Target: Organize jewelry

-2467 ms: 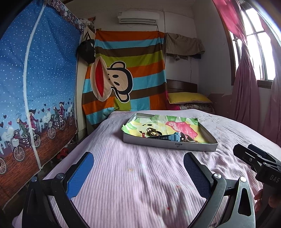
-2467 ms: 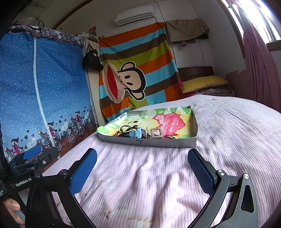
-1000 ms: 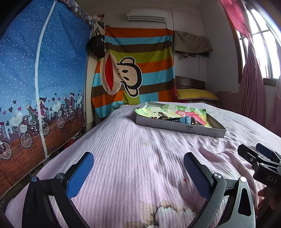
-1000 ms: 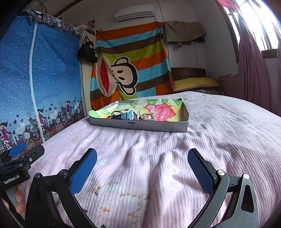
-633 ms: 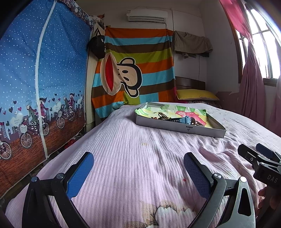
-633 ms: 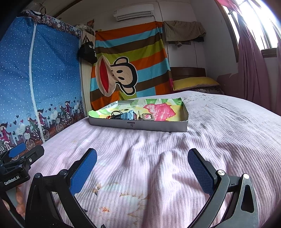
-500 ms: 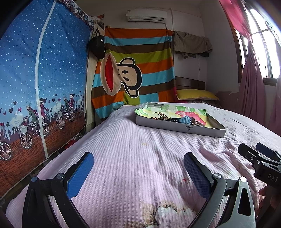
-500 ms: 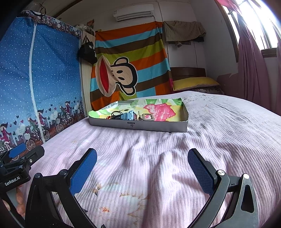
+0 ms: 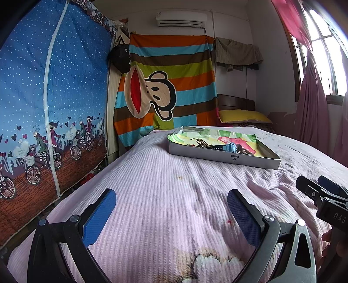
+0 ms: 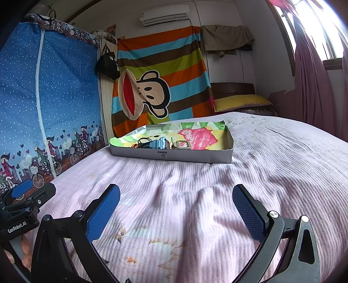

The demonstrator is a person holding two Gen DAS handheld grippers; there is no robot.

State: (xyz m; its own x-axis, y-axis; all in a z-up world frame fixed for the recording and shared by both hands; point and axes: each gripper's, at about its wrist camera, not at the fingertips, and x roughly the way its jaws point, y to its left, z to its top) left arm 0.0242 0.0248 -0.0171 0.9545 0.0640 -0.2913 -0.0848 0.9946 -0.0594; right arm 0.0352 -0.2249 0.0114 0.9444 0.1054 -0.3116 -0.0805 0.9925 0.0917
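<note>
On pink bedspread (image 9: 165, 187), jewelry tray (image 9: 219, 155)

Both wrist cams low, facing tray (image 9: 221, 157) (image 10: 174, 155).

The small things in the box (image 10: 171, 155) at 12 o'clock are too tiny to name. The box wall hides their bottoms. Picture edges cut both hands.

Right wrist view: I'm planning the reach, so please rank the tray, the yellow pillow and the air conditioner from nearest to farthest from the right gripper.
1. Tray: on the bed ahead of the open right gripper, slightly left.
2. Yellow pillow: at the bed's head, ahead-right.
3. Air conditioner: high on the back wall.
</note>
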